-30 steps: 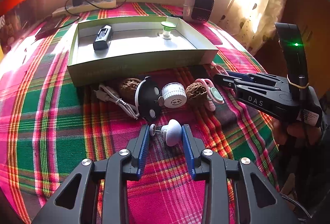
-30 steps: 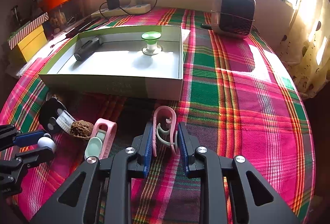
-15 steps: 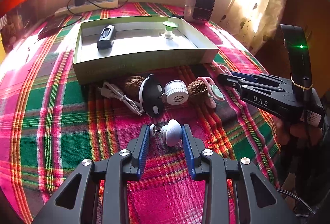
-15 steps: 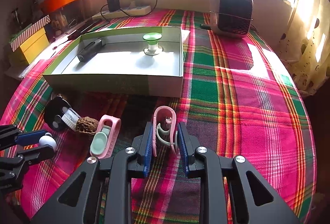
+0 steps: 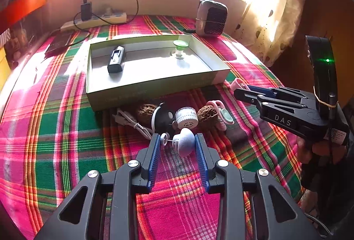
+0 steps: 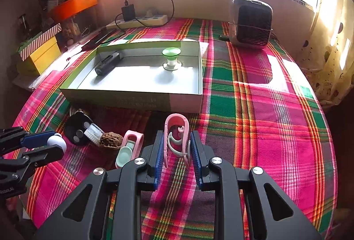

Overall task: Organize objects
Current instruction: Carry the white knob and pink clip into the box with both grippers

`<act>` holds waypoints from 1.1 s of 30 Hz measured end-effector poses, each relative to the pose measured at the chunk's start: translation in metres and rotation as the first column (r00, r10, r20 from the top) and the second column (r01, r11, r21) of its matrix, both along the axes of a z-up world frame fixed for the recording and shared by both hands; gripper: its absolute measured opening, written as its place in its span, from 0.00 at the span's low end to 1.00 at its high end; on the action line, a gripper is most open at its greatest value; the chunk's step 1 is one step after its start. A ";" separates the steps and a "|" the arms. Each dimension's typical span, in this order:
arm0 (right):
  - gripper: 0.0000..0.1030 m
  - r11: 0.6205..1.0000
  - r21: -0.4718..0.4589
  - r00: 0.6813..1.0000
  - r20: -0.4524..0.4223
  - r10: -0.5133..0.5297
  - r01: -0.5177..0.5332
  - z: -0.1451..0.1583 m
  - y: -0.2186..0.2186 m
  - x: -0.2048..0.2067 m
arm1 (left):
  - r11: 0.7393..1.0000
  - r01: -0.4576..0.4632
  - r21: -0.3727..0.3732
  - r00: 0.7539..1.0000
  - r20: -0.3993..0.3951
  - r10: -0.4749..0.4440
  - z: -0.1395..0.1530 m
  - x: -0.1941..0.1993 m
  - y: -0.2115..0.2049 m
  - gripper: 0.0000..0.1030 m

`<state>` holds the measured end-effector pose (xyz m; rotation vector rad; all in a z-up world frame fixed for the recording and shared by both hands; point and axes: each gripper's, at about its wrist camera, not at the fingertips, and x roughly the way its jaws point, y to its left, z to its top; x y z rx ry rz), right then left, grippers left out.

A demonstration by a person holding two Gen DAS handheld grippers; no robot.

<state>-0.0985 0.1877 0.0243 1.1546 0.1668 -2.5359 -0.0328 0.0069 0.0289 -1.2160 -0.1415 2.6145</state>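
Observation:
My left gripper is shut on a white mushroom-shaped knob and holds it above the plaid cloth, in front of a row of small items. My right gripper is shut on a pink clip and holds it above the cloth in front of the box. The open green box holds a black device and a green-topped spool. The box also shows in the right wrist view. The left gripper with the knob shows at the left edge of the right wrist view.
On the cloth before the box lie a white cable, two walnuts, a black disc, a white round cap and a second pink clip. A small heater and a power strip stand at the back.
Both grippers have risen and pulled back from the table with their objects still held; the box and the row of items look farther away.

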 end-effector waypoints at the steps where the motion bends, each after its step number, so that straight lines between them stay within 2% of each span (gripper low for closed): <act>1: 0.24 1.000 -0.004 1.000 -0.004 0.002 -0.002 0.002 0.000 0.000 | 1.000 -0.004 0.000 1.000 -0.007 0.004 0.003 -0.002 -0.001 0.29; 9: 0.24 0.999 -0.028 0.999 -0.025 0.022 -0.023 0.020 -0.004 -0.007 | 1.000 -0.010 -0.006 0.999 -0.043 0.010 0.021 -0.022 -0.008 0.29; 18: 0.24 0.999 -0.029 0.999 -0.020 0.038 -0.039 0.026 -0.015 -0.024 | 1.000 -0.003 -0.018 0.998 -0.057 0.002 0.029 -0.049 -0.011 0.29; 28: 0.24 0.998 -0.043 0.999 -0.005 0.054 -0.054 0.027 -0.031 -0.058 | 1.000 -0.011 -0.011 0.998 -0.057 0.011 0.028 -0.095 -0.019 0.29; 33: 0.24 0.996 -0.063 0.998 0.017 0.060 -0.059 0.021 -0.041 -0.080 | 1.000 -0.023 -0.010 0.999 -0.024 0.023 0.018 -0.121 -0.025 0.29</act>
